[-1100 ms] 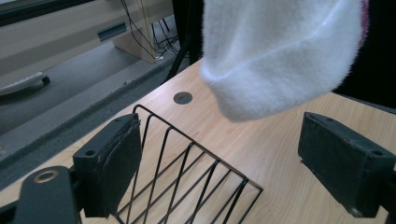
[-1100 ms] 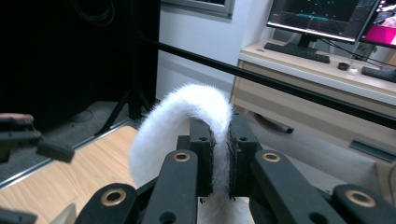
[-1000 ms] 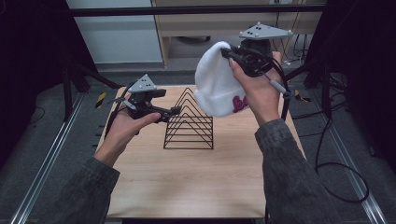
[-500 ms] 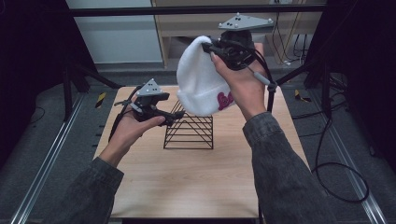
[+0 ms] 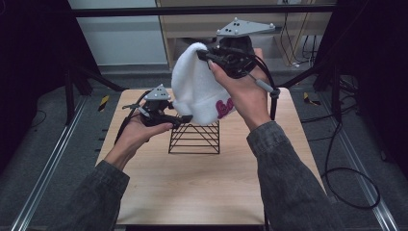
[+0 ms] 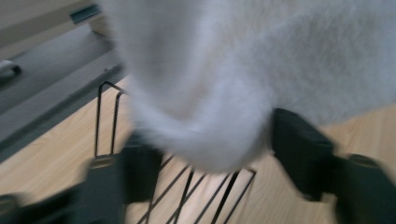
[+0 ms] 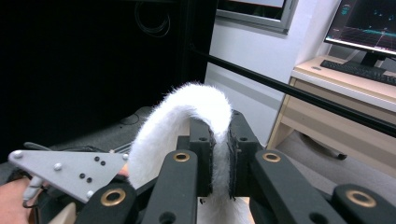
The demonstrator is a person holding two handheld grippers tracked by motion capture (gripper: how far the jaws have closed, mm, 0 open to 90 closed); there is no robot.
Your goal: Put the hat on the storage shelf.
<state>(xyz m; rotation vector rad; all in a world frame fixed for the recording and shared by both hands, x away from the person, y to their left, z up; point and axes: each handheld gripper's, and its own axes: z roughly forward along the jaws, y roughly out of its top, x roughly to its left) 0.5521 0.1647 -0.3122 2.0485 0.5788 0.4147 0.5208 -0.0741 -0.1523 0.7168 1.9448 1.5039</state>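
Closing your left gripper [image 6: 210,172] around the white hat's [image 5: 197,91] hem above the wire rack [image 5: 195,139], not yet pinching; your right gripper [image 7: 219,154] stays clenched on its top.

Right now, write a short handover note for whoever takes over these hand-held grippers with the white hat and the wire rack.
Right hand-held gripper: shut on the white fluffy hat, holding it up by its top above the table.
Left hand-held gripper: jaws have just been closing around the hat's lower edge; pads flank it, firm grip not clear.
Black wire rack: on the table, just beneath the hat.
Done: hat lifted.
Left: probably lower it over the rack.
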